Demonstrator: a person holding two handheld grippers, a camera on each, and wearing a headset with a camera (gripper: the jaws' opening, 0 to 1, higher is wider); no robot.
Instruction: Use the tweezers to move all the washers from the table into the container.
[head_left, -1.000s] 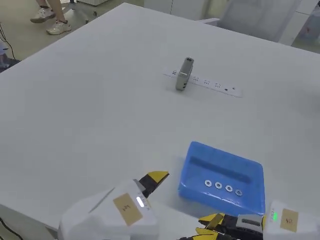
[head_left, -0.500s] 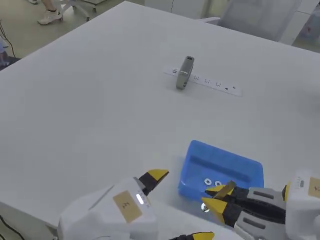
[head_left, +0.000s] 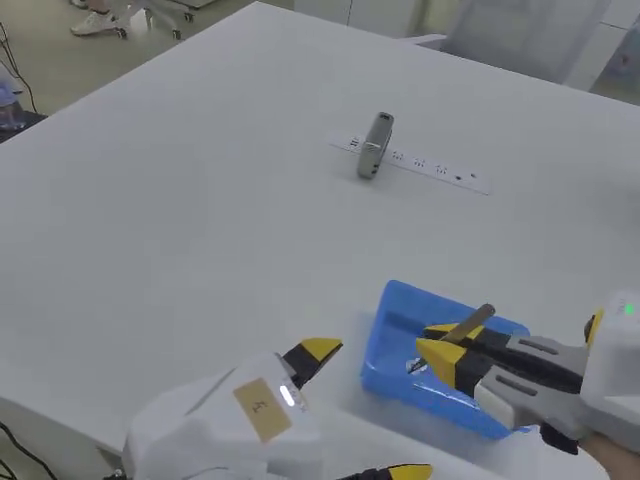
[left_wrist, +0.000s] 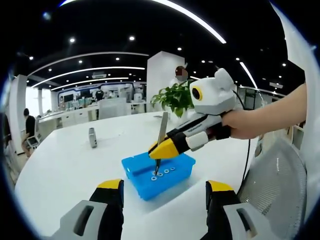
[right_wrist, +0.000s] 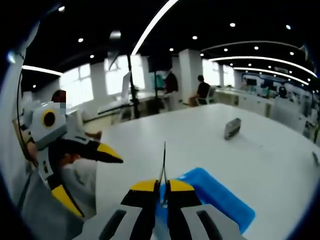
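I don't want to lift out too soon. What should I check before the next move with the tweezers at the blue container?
1. Right tool shut on the tweezers: ok.
2. Tweezers tips down inside the container: ok.
3. Washers lying in the container: ok, four in a row.
4. Tips free of any washer: cannot tell, too small to see.
5. Left tool open and apart from the container: ok.
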